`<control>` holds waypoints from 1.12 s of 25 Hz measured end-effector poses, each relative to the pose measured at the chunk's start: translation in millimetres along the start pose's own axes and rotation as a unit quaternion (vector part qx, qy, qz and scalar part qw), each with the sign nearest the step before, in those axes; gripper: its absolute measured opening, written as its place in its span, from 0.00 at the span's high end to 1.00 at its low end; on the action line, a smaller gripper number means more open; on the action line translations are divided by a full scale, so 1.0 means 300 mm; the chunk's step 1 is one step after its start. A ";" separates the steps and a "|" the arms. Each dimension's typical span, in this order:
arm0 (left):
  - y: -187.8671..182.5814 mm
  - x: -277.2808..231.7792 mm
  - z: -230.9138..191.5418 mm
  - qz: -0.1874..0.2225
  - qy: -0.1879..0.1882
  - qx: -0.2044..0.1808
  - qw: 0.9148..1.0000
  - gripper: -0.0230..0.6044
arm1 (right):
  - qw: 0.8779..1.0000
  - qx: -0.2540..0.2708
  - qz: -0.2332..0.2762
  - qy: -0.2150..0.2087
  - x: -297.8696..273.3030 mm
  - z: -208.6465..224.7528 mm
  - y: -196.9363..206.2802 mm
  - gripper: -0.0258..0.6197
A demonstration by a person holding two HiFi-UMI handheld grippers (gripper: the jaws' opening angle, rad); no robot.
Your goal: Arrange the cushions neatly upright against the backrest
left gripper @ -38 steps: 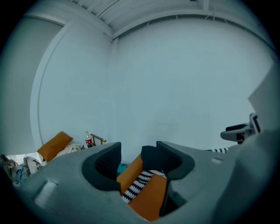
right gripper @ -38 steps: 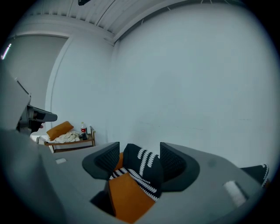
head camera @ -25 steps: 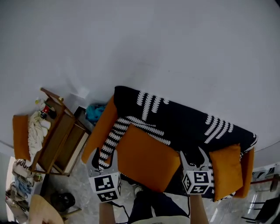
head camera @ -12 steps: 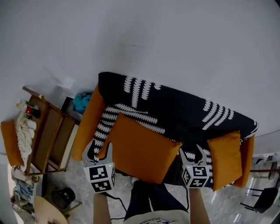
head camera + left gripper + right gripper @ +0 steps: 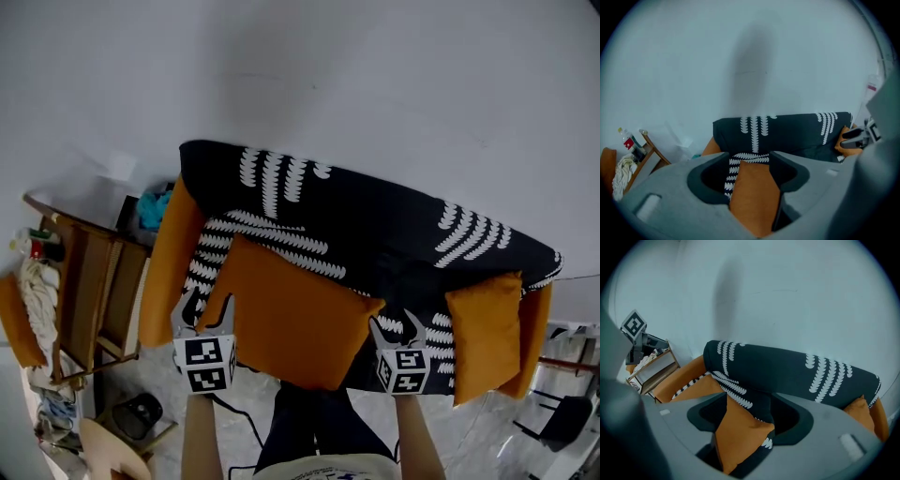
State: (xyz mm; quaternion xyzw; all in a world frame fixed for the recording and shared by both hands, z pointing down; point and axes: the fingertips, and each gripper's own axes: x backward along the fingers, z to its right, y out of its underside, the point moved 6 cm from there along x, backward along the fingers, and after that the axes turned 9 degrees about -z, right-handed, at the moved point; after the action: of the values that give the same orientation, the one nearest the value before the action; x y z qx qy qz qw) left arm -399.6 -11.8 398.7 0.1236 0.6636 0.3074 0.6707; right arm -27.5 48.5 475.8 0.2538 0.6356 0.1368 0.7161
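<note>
While both grippers stood at the front of the sofa (image 5: 422,272), each had one side of the large orange cushion (image 5: 291,319) between its jaws. The left gripper (image 5: 203,314) took the cushion's left corner up the middle of its gap, with orange cloth lying against both dark pads (image 5: 792,176). Its jaws stood wide and were easing a little wider, yet the cloth filled the space from pad to pad. The right gripper (image 5: 394,330) grasped the opposite corner, which entered its gap along the left pad and reached across to the right one. A strip of the black, white-patterned cover (image 5: 754,376) showed just beneath that corner.

Between the two sets of jaws the cushion spanned the seat as a tilted slab. Its upper edge leaned toward the backrest (image 5: 366,211) just beyond the jaw tips, though whether it touched there could not be told. Its lower edge hung out over the seat's front, above the person's dark trouser legs (image 5: 314,422).

Well off to the right of the right gripper's jaws, a second cushion (image 5: 486,333) stood upright at the sofa's far end. To the left of the left gripper's jaws rose the orange armrest (image 5: 167,267), and past it a wooden shelf unit (image 5: 94,300).
</note>
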 end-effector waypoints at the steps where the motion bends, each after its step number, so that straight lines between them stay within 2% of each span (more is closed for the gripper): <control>1: -0.004 -0.030 0.007 -0.007 0.003 -0.008 1.000 0.52 | 1.000 -0.001 -0.008 -0.003 -0.027 0.011 0.012 0.49; 8: 0.013 -0.181 0.034 -0.055 0.020 -0.036 0.998 0.50 | 0.998 0.005 -0.059 -0.028 -0.176 0.052 0.098 0.49; 15: 0.038 -0.276 -0.014 -0.088 0.038 -0.068 0.993 0.49 | 0.995 0.009 -0.093 -0.040 -0.263 0.042 0.147 0.51; 22: 0.054 -0.445 -0.062 -0.125 0.101 -0.131 0.978 0.48 | 0.988 0.029 -0.143 -0.039 -0.341 0.029 0.206 0.52; 25: 0.061 -0.530 -0.082 -0.141 0.118 -0.155 0.971 0.47 | 0.987 0.012 -0.159 -0.022 -0.373 0.043 0.227 0.52; 28: 0.062 -0.613 -0.107 -0.152 0.137 -0.156 0.966 0.47 | 0.987 -0.029 -0.160 -0.007 -0.394 0.050 0.242 0.52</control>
State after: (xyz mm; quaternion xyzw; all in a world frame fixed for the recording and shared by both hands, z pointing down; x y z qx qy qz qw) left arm -422.5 -110.9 556.3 -0.1280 0.7038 0.3153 0.6236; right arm -21.8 44.8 615.1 0.1284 0.6591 0.0371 0.7401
